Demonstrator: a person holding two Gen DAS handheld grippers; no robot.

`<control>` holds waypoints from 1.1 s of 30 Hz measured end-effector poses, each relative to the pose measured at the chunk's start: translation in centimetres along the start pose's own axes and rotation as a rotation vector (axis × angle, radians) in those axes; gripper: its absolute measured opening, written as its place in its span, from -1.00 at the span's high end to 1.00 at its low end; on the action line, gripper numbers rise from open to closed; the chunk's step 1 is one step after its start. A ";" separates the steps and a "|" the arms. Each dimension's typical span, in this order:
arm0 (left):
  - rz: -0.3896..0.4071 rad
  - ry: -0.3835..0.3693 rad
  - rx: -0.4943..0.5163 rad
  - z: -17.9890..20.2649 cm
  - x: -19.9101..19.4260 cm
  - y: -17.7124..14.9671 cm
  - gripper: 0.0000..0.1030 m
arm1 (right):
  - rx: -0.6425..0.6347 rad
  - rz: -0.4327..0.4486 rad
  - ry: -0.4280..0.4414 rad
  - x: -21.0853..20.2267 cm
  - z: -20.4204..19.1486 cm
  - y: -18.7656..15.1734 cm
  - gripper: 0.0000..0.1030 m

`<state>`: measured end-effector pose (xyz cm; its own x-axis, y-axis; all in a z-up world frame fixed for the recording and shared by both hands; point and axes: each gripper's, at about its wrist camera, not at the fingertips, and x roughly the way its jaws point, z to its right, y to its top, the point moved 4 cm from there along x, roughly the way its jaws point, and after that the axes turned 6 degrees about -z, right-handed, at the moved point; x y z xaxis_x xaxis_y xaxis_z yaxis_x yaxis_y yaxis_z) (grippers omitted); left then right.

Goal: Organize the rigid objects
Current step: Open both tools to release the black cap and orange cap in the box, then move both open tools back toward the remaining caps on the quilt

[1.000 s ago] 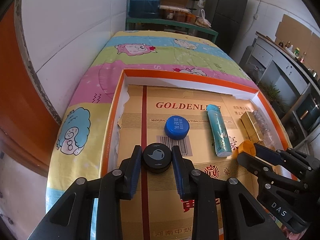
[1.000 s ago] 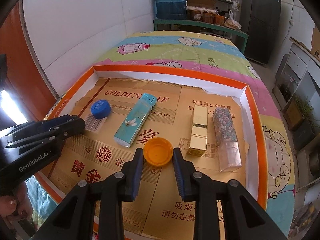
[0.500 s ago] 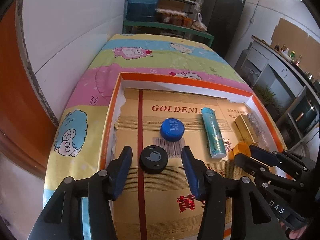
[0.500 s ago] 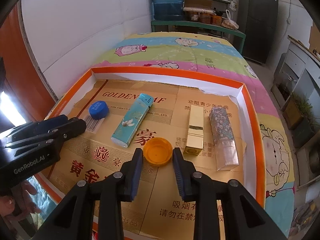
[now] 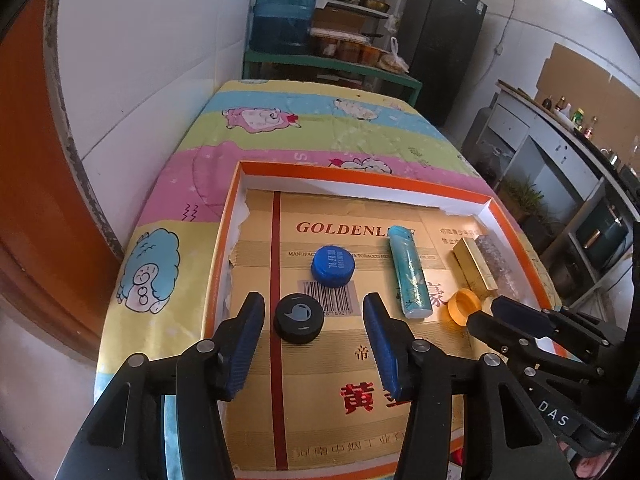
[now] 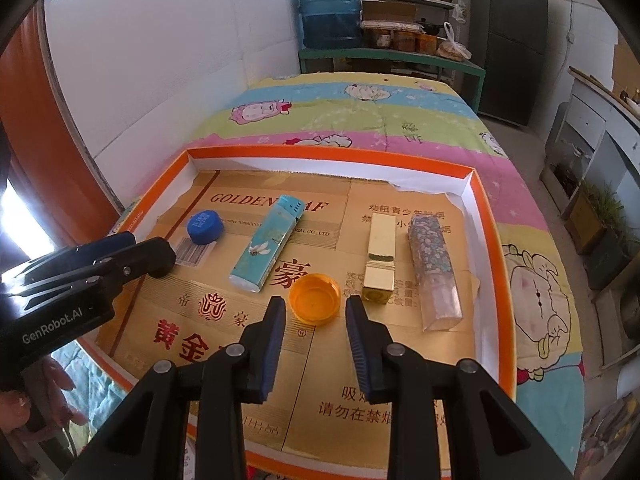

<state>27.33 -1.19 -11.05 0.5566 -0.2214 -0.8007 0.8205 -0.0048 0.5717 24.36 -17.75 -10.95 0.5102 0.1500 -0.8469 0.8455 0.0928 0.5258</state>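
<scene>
the left tongs (image 5: 314, 346) stand released around the black cap (image 5: 299, 318) in the orange tray (image 5: 360, 172). the right tongs (image 6: 316, 322) flank the orange cap (image 6: 315, 298), perhaps clenched on it; contact is unclear.

Looking down into an orange-rimmed tray (image 6: 486, 216) lined with gold printed cardboard, set on a striped cartoon bedspread (image 6: 360, 120). Near the tray's middle, an orange cap (image 6: 315, 298) lying open side up, just ahead of the right gripper (image 6: 316, 316), whose blue-padded fingers flank its near edge without visibly pressing it. Left of the cap, a teal lighter (image 6: 266, 244) lying at a slant; farther left, a blue cap (image 6: 205, 226) by a barcode. Right of the cap, a gold box (image 6: 382, 252), then a floral-patterned case (image 6: 434, 262) beside it. Far left of the cap, the left gripper (image 6: 148, 250), seen side-on, over the tray's left edge.
</scene>
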 end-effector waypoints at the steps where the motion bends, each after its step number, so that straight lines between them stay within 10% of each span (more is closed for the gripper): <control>1: 0.004 0.004 0.004 0.1 -0.2 -0.1 -0.03 | 0.002 0.002 0.000 -0.2 0.0 -0.1 0.40; 33: 0.069 0.043 0.027 1.0 -7.4 -3.9 -0.02 | 0.023 0.027 -0.008 -5.7 -0.6 -3.8 0.39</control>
<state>19.85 -0.49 -7.16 0.6169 -0.1799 -0.7662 0.7767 -0.0179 0.6296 18.15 -18.33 -8.12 0.5336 0.1444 -0.8333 0.8350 0.0667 0.5462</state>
